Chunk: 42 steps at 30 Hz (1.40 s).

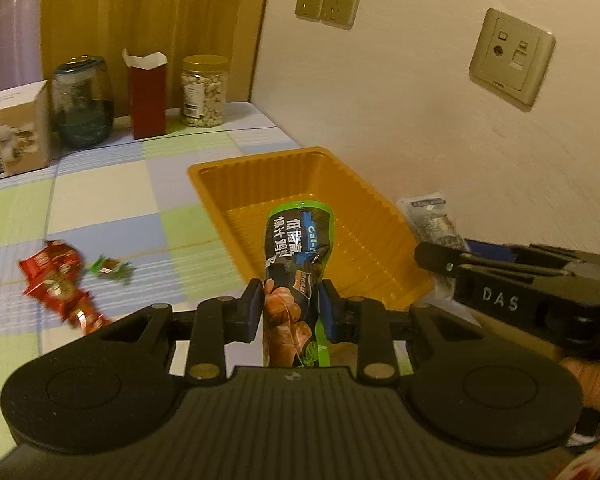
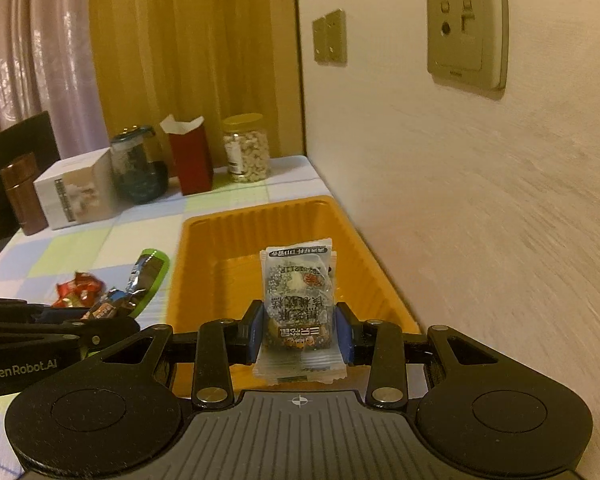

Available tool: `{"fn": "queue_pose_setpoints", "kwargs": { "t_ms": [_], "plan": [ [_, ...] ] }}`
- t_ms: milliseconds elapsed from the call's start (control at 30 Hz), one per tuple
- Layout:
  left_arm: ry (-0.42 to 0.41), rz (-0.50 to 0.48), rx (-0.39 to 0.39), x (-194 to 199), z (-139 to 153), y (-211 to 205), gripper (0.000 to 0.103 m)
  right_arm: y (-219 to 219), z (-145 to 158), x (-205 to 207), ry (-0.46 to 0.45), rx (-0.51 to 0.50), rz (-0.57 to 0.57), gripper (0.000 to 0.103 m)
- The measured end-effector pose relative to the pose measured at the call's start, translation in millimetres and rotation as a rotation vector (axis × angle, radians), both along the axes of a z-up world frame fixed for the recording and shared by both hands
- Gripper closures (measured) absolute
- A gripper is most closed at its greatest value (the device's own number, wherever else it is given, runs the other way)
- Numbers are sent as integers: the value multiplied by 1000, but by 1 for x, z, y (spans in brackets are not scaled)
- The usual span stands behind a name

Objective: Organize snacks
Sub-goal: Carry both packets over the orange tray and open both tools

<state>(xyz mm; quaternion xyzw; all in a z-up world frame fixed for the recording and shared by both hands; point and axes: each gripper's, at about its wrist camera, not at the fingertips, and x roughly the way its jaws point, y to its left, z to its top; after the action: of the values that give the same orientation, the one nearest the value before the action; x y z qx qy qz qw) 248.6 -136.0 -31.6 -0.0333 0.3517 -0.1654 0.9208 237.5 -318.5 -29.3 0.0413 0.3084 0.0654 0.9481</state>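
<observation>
1. My left gripper (image 1: 290, 306) has its jaws clenched on a green-and-black snack pouch (image 1: 298, 248), which hangs over the near rim of the orange tray (image 1: 236, 184).
2. My right gripper (image 2: 300, 330) has its jaws clamped on a clear snack packet (image 2: 298, 280), held above the tray's near end.
3. The tray floor is bare; its right wall runs just beside the room wall (image 2: 480, 200).
4. On the checked tabletop (image 1: 108, 196) left of the tray lie red wrappers (image 1: 60, 284) and a small green candy (image 1: 110, 268).
5. A nut jar (image 1: 203, 90), red carton (image 1: 146, 96) and glass jar (image 1: 82, 100) line the far edge, well apart from the tray.
</observation>
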Motion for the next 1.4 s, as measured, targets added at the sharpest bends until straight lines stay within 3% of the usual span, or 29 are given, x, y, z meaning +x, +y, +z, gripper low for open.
{"fn": "queue_pose_setpoints", "kwargs": {
  "t_ms": [333, 667, 733, 1067, 1400],
  "plan": [
    [20, -17, -2, 48, -19, -25, 76, -19, -15, 35, 34, 17, -41, 66],
    [32, -32, -11, 65, -34, -36, 73, -18, -23, 49, 44, 13, -50, 66],
    [25, -40, -16, 65, -34, -35, 69, -18, -23, 49, 46, 15, -51, 66],
    [5, 48, -9, 50, -28, 5, 69, -15, -25, 48, 54, 29, -35, 65],
    [14, 66, -5, 34, -30, 24, 69, -6, -28, 56, 54, 93, -19, 64]
  ]
}}
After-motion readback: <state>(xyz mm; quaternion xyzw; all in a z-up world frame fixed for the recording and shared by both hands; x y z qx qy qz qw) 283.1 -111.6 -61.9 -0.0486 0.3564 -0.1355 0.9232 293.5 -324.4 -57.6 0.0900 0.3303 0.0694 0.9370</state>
